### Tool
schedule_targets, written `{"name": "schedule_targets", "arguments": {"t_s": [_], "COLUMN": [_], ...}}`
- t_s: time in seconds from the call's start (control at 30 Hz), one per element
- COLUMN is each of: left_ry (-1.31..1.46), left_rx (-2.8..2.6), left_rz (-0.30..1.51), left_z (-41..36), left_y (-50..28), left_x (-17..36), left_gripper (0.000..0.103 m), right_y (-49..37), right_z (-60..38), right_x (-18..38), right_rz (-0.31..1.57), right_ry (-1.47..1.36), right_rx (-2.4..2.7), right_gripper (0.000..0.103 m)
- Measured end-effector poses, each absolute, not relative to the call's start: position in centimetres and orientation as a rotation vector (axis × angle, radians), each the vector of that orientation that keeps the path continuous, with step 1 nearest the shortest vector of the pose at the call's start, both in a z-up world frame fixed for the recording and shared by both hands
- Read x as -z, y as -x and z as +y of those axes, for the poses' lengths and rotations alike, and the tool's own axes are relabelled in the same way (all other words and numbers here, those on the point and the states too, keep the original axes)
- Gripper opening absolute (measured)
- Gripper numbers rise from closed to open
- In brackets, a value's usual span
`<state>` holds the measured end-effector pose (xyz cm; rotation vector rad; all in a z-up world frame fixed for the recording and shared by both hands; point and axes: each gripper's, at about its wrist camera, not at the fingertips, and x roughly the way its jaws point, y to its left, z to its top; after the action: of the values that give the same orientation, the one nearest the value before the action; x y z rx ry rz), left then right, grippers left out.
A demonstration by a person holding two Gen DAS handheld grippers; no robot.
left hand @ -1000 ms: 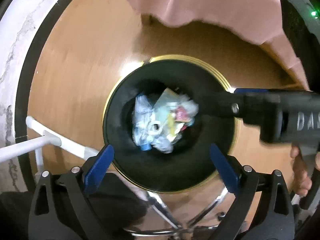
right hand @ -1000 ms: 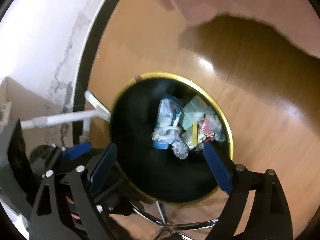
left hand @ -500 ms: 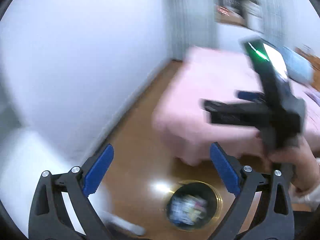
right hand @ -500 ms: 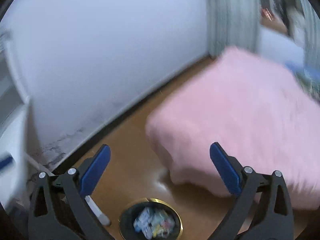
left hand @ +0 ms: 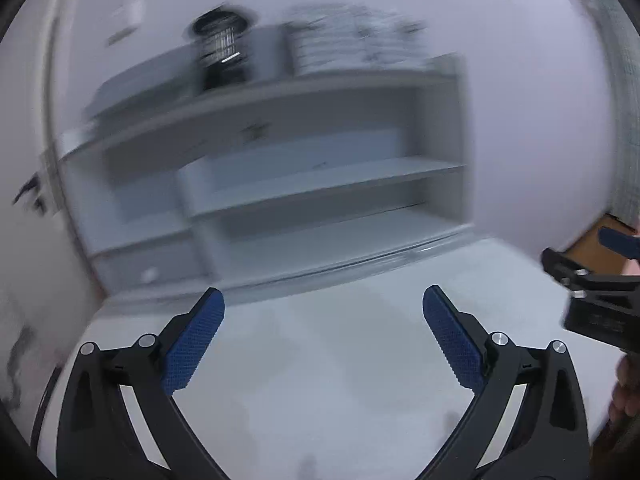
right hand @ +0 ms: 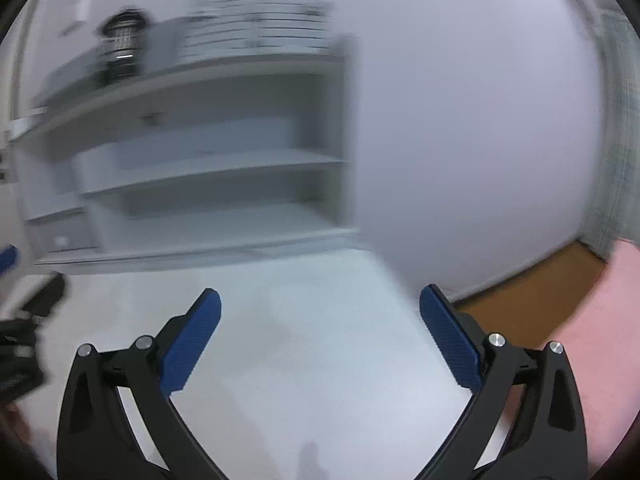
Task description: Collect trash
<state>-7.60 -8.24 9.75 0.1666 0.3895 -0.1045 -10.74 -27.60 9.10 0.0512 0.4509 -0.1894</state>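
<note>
Your left claw (left hand: 323,334) and right claw (right hand: 320,334) both gape empty over the white surface (left hand: 340,360). No trash shows on it. Beyond, the blurred shelf unit (left hand: 320,176) lines the far edge; likely scanning for more.

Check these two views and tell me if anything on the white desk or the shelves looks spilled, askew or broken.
Nothing stands out. The white desk shows no spill or litter, and the shelf unit looks level as far as the blur allows. Left gripper and right gripper are open, holding nothing.
</note>
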Motion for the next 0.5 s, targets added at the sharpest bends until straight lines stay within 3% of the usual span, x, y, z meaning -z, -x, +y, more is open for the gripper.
{"name": "schedule_targets", "arguments": {"t_s": [0.27, 0.5], "left_ry": [-0.104, -0.078], "left_rx": [-0.039, -0.03], "left_rz": [0.442, 0.49], "left_z": [-0.1, 1.1], "left_y": [5.5, 4.1], "left_x": [-6.8, -5.6], "left_gripper": [0.096, 0.097], "right_y": [5.3, 3.8], "right_z": [-19.9, -17.4], "right_x": [-6.5, -5.3], "right_rz": [0.505, 0.528], "right_ry": [-0.057, -0.014], "right_rx": [0.054, 0.069], "right_gripper": [0.096, 0.096]}}
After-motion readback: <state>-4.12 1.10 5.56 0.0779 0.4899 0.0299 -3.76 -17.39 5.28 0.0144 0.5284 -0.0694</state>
